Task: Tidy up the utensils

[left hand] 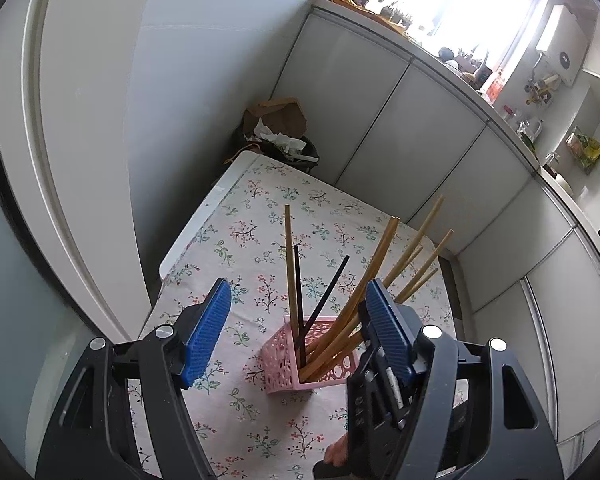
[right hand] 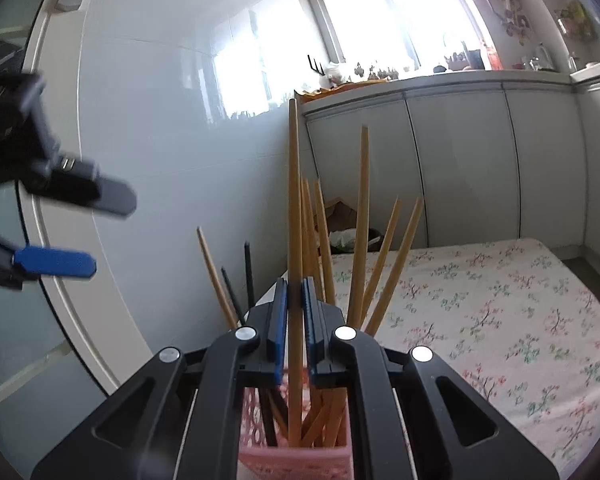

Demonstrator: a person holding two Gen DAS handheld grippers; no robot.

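upright between the right gripper (right hand: 296, 300) pads, a tan wooden chopstick (right hand: 295, 208) (unpainted)

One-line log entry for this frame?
right gripper: shut on wooden chopstick | chopstick end in pink basket | left gripper: open, empty, above basket

Daylight floods in from the window (left hand: 460, 4), which is blown out to white in both views. It glares on the glossy wall (right hand: 172, 92). Fisheye distortion bends the door frame (left hand: 48, 168) and cabinets (left hand: 420, 128). The left gripper (right hand: 72, 232) is motion-blurred in the right wrist view.
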